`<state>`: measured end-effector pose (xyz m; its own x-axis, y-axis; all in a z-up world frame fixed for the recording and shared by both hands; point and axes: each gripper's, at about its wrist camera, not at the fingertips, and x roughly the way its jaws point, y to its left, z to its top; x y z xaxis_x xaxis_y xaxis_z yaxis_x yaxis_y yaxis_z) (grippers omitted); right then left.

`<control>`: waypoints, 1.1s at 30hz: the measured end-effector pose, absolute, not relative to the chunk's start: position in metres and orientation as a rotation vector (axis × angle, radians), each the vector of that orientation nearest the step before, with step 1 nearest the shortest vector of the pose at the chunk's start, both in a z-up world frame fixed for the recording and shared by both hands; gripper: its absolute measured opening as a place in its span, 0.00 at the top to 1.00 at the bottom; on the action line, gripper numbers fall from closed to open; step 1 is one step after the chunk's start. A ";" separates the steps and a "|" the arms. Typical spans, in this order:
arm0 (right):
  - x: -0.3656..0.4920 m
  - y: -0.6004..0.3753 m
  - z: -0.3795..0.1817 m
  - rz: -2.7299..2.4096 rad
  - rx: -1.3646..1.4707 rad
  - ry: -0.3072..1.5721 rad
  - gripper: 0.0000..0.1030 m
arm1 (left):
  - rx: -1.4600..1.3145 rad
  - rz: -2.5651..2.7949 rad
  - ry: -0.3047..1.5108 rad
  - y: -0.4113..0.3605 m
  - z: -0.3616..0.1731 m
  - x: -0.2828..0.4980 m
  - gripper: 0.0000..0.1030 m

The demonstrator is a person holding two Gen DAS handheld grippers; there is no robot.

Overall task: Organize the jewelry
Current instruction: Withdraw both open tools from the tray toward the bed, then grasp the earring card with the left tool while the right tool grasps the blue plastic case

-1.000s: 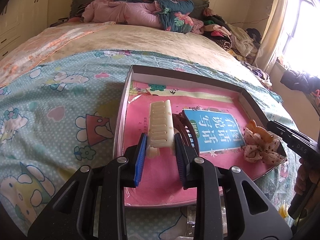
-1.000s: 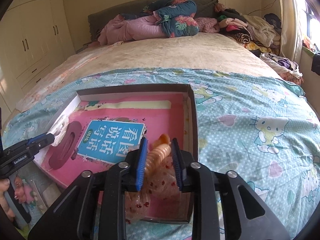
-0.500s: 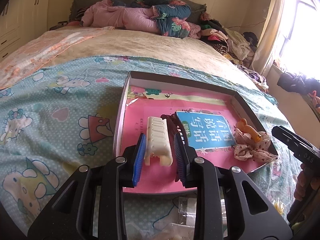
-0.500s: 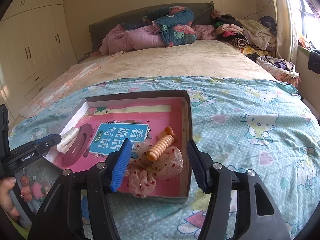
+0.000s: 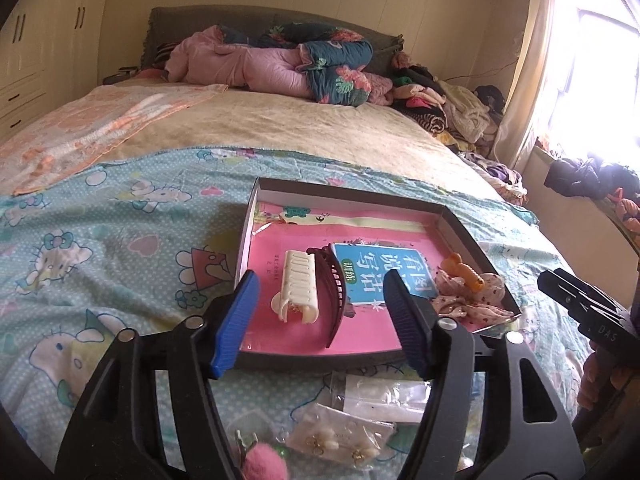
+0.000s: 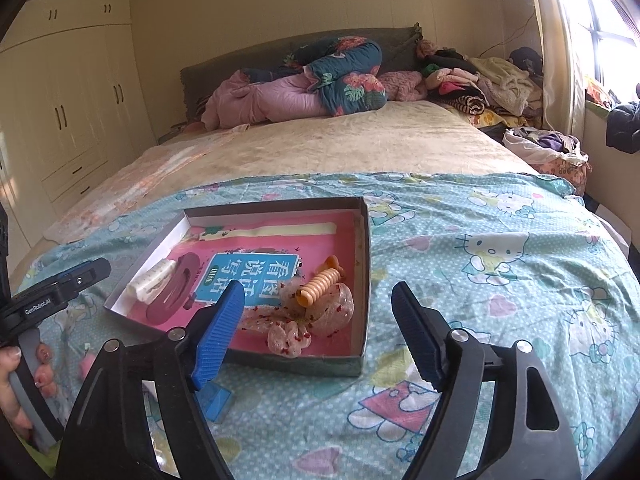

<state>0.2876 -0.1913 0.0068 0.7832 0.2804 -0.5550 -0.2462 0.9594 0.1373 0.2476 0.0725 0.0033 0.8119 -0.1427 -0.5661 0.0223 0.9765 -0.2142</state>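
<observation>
Left gripper: jaws apart and opening, nothing pressed between the blue pads; it hung just short of the near edge of the tray. Right gripper: jaws also apart and opening, empty, poised over the near right corner of the same tray.

Tray: shallow, dark-walled, rectangular, resting on the cartoon-print bedsheet. Its floor was covered by a pink book with a blue title panel.

Contents, as seen from the left wrist view:
- cream hair claw clip, lying flat in the left half of the tray, teeth side up;
- dark maroon comb clip, just beside the cream clip on its right, touching or nearly so; contact could not be settled;
- orange ribbed hair clip, lying on top of a sheer scrunchie with red flecks, at the right end against the tray wall.

The right wrist view confirmed the same order: cream and maroon clips at the far-left end, orange clip and scrunchie near the right wall.

Outside the tray, on the sheet near the left gripper: clear plastic bags, an earring card, a pink fuzzy piece. A small blue block lay below the right gripper's left finger.
</observation>
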 end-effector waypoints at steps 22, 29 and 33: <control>0.222 -0.188 0.021 0.329 0.025 0.562 0.19 | -0.157 -0.121 0.584 0.060 0.006 0.191 0.11; 0.207 -0.176 0.015 0.365 -0.005 0.579 0.19 | -0.137 -0.123 0.589 0.061 0.001 0.177 0.11; 0.202 -0.172 0.012 0.380 -0.016 0.587 0.19 | -0.120 -0.129 0.594 0.059 -0.001 0.168 0.11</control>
<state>0.2022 -0.1723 0.0121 0.7650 0.3453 -0.5436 -0.3545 0.9305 0.0922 0.1679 0.0586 -0.0011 0.8213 -0.1550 -0.5491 0.0863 0.9851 -0.1490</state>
